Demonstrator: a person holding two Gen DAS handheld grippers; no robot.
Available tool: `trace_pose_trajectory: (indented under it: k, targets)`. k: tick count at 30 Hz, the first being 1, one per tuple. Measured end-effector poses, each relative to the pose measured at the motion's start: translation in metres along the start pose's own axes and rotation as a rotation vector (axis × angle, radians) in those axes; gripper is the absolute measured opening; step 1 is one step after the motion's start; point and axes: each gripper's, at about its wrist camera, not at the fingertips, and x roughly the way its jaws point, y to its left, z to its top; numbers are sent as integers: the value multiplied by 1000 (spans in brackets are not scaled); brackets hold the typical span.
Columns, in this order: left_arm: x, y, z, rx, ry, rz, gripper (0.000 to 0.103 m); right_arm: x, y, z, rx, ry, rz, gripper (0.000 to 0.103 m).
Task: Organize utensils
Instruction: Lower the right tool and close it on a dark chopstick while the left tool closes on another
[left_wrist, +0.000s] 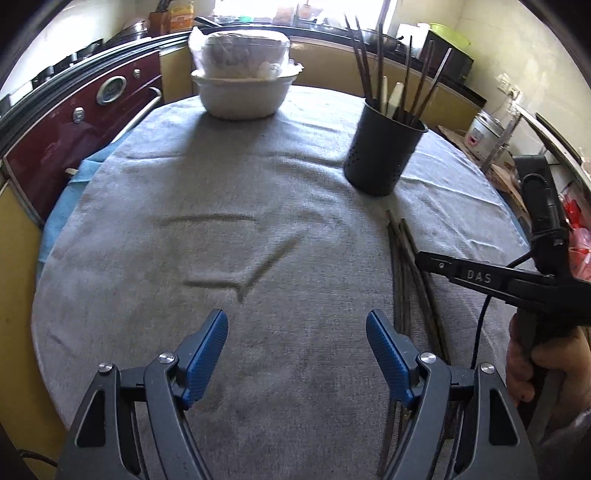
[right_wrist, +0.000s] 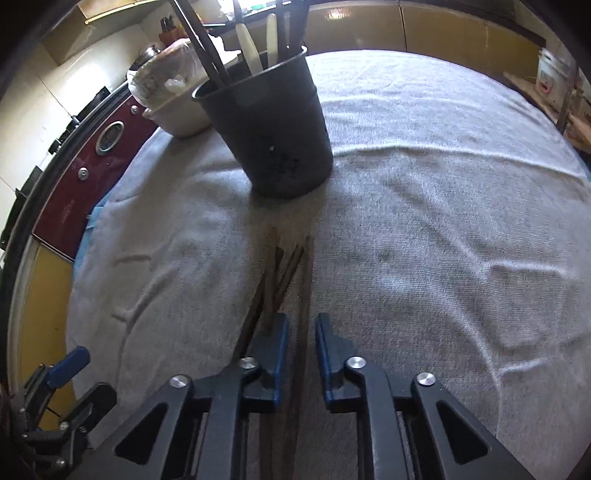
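Note:
A black perforated utensil holder (left_wrist: 384, 155) stands on the grey cloth and holds several dark chopsticks and pale-handled utensils; it also shows in the right wrist view (right_wrist: 273, 136). Several dark chopsticks (left_wrist: 410, 273) lie in a bundle on the cloth in front of it, also in the right wrist view (right_wrist: 280, 269). My right gripper (right_wrist: 301, 325) is low over the bundle, its jaws narrowly apart with one chopstick lying between them. My left gripper (left_wrist: 297, 325) is wide open and empty, left of the bundle.
A white bowl (left_wrist: 240, 96) with a bagged container on top stands at the far side of the round table (left_wrist: 147, 221). A dark red oven (left_wrist: 81, 122) is at the left. A rice cooker (left_wrist: 484, 133) stands beyond the table at the right.

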Motion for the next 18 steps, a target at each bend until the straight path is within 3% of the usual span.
trace_pose_trajectory:
  k: [6,13,18]
  targets:
    - [15,-16,8,66,36,-82,78,-2,-4,-1,-10,-1,-26,9]
    - [45,-44,24,158,99,-86,78,-8,-27,-4,37,1,-25,9]
    - [63,-61,36,208,130,-68,78,-11,-46,-6,80,7,41,7]
